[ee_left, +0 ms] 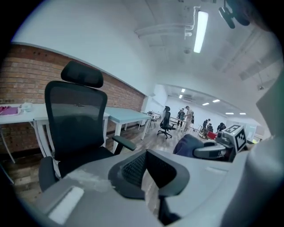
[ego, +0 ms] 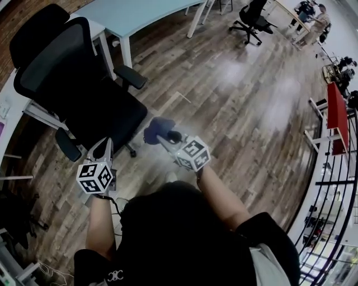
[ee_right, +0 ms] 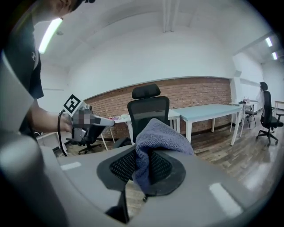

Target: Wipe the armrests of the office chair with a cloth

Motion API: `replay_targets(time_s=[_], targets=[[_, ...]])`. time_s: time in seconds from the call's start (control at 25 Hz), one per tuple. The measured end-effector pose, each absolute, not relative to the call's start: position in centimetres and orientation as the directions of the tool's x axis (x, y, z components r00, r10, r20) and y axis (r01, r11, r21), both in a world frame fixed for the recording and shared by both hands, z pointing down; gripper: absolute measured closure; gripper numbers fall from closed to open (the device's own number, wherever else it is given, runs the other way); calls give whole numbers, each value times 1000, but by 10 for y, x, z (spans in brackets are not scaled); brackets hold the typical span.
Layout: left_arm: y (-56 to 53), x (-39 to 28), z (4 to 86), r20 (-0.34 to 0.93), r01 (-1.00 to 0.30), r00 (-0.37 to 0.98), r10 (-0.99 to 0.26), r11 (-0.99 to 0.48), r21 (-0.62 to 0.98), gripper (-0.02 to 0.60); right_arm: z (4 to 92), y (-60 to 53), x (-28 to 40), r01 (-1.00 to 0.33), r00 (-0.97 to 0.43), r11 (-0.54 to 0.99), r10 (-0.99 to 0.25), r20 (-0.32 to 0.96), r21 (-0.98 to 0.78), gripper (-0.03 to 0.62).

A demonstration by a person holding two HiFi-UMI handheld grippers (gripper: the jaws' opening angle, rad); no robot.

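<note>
Pinching a crumpled blue-grey cloth between its jaws, the right gripper hovers just off the black mesh-backed office chair, seemingly poised for wiping; the left gripper, jaws together and empty, hangs near one armrest.

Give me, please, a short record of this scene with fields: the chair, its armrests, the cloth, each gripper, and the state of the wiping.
Chair: black office chair on the wood floor, beside a pale blue desk
Armrests: near armrest and far armrest, neither touched by the cloth
Cloth: blue-grey cloth, bunched, held in the air in front of the chair
Right gripper: jaws shut on the cloth
Left gripper: jaws together, nothing between them, off the chair
Wiping: not yet begun
</note>
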State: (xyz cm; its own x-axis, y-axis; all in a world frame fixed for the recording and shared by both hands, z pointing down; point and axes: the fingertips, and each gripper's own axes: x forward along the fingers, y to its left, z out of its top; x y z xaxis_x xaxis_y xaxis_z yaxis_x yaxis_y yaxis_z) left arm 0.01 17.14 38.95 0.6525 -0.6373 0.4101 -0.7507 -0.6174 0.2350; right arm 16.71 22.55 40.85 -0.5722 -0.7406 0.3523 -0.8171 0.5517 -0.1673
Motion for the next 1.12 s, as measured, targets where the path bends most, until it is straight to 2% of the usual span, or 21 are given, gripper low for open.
replay_targets(time_s=[0.2, 0.44, 0.76, 1.12], targets=[[164, 62, 377, 397, -790, 611, -685, -563, 244, 575, 410, 211, 229, -788, -604, 592, -694, 391, -168, 531], [143, 76, 398, 447, -828, 560, -698, -491, 270, 575, 432, 175, 252, -744, -645, 644, -624, 441, -178, 531], [42, 94, 422, 454, -845, 532, -715, -479, 235, 575, 483, 78, 235, -601, -653, 797, -445, 612, -62, 531], [-45, 87, 437, 478, -864, 504, -719, -418, 281, 575, 540, -37, 197, -441, -575, 897, -249, 779, -39, 531]])
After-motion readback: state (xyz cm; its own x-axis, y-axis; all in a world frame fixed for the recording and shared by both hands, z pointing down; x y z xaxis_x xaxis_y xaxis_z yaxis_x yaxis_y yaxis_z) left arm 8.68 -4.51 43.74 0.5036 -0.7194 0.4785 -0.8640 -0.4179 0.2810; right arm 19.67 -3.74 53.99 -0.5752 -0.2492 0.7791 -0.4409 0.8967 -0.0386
